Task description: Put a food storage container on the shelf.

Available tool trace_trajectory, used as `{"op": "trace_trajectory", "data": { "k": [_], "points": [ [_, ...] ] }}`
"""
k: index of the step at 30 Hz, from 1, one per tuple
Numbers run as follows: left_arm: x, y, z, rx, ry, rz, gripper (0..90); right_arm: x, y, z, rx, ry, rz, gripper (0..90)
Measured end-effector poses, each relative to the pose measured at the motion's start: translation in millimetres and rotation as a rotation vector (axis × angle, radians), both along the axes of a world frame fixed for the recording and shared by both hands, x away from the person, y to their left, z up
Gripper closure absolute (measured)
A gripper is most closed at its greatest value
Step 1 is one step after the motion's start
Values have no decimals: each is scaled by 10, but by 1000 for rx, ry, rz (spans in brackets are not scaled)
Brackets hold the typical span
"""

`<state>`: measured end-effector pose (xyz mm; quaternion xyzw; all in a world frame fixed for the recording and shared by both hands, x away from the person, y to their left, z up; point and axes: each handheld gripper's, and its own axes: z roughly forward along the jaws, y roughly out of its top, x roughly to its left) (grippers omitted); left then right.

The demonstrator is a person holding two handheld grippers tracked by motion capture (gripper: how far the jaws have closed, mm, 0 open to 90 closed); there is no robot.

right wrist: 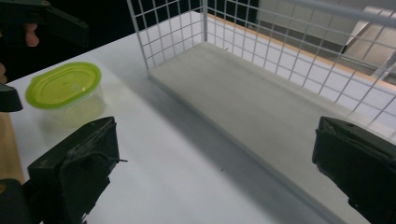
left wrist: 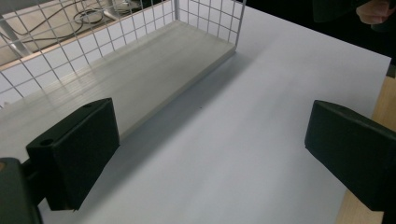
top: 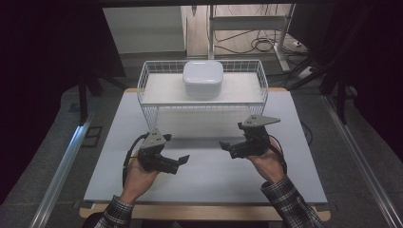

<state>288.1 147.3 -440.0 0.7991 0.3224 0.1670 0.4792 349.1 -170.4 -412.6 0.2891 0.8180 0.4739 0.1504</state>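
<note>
A person holds both grippers low over the white table [top: 209, 180], in front of a white wire basket [top: 142, 88]. My left gripper [top: 181, 162] points right, and its black jaws [left wrist: 210, 154] stand wide apart with bare tabletop between them. My right gripper [top: 226, 147] points left; it is open too [right wrist: 215, 163], with nothing between its pads. A clear container with a lime-green lid [right wrist: 63, 86] stands on the table in the right gripper view, close to the other hand's gripper [right wrist: 46, 21]. A white lidded box [top: 203, 78] sits on the basket's pale board.
The basket's wire walls [right wrist: 177, 28] and pale board [left wrist: 140, 79] rise just beyond both grippers. The table's wooden edge [left wrist: 385, 98] runs close by. Dark curtains stand at both sides, and cables [top: 261, 45] lie on the floor behind.
</note>
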Motion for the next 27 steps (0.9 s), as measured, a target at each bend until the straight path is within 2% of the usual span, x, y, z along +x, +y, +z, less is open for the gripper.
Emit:
{"op": "trace_trajectory", "data": {
  "k": [5, 10, 16, 23, 27],
  "points": [
    [-85, 25, -83, -3, -3, 7, 26, -83, -18, -85, 0, 18, 24, 2],
    [-168, 78, -192, -5, 2, 30, 25, -172, -73, -233, 2, 28, 29, 10],
    [-265, 112, -369, -19, 13, 53, 25, -261, -205, -368, 16, 41, -1, 13],
    [-396, 115, -519, -1, 19, 84, 23, -378, -317, -466, 22, 59, -39, 15],
    [-465, 110, -562, 10, 16, 82, 23, -445, -351, -549, 26, 65, -51, 17]
  ]
}}
